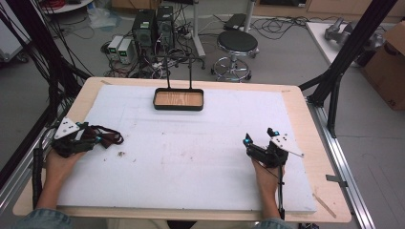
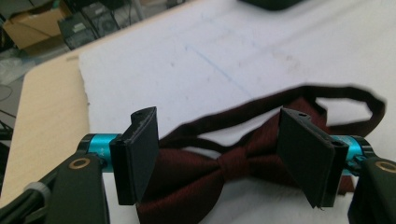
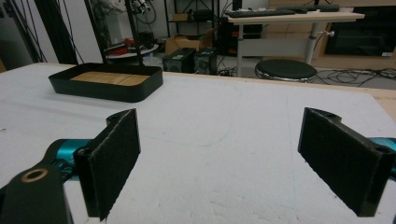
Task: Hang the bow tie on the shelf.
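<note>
**A:** Item one, the dark red bow tie [image 2: 224, 172]. Where did it lie, and why there?

**B:** At the near left of the white foam sheet [image 1: 191, 157], strap looped out to the right. The left gripper [image 1: 98, 140] stood over it with its jaws apart, one on either side of the knot and wings, not yet pressing the cloth. Judged: placed so that closing would pinch the tie at its middle, where it is thickest and least likely to slip.

**A:** Item two, the right gripper [image 1: 247, 141]?

**B:** Near right, well apart from the tie, jaws wide apart over bare foam, nothing between them. Judged: held clear and waiting.

**A:** Item three, the receptacle?

**B:** A black tray with a wooden floor [image 1: 178, 99], at the far middle of the sheet, empty, with a thin black stand [image 1: 179, 71] rising behind it. Judged: the likely destination.

**A:** Surface and room?

**B:** Foam sheet on a pale wooden table [image 1: 315, 162], some brown specks near the tie. Beyond the far edge: a round stool [image 1: 237, 44], computer towers [image 1: 153, 28], loose cables on a grey floor, a cardboard box [image 1: 389, 67] at the far right.
</note>
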Tool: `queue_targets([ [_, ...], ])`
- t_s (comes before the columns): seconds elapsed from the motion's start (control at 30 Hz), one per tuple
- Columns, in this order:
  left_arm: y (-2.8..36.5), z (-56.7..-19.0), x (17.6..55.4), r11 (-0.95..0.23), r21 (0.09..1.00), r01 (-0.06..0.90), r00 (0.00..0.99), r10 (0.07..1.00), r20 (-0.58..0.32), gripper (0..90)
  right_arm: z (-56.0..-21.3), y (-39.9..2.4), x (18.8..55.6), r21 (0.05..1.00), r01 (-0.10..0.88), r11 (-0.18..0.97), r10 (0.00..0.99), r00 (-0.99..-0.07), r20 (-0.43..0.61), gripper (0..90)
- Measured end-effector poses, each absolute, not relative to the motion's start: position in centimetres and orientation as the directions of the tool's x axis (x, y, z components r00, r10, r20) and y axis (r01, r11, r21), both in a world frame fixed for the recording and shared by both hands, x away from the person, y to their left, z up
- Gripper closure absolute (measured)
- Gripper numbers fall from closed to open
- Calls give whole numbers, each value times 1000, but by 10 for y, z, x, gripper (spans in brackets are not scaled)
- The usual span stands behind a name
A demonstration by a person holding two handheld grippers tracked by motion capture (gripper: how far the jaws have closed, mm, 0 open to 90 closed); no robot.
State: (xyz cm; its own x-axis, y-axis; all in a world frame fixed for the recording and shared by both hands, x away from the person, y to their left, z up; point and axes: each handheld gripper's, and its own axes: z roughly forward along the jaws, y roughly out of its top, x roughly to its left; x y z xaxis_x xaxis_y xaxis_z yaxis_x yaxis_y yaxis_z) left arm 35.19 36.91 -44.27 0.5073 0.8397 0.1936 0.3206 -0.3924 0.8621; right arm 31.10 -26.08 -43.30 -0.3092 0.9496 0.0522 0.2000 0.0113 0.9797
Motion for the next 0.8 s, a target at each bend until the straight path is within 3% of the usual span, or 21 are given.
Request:
queue_targets([
  [0.5, 376, -445, 367, -362, 825, 434, 595, 803, 39, 490, -433, -261, 311, 978, 209, 6, 950, -306, 59, 122],
  [0.8, 384, -446, 375, -301, 810, 504, 601, 795, -78, 546, -433, -261, 311, 978, 210, 5, 951, -303, 60, 122],
])
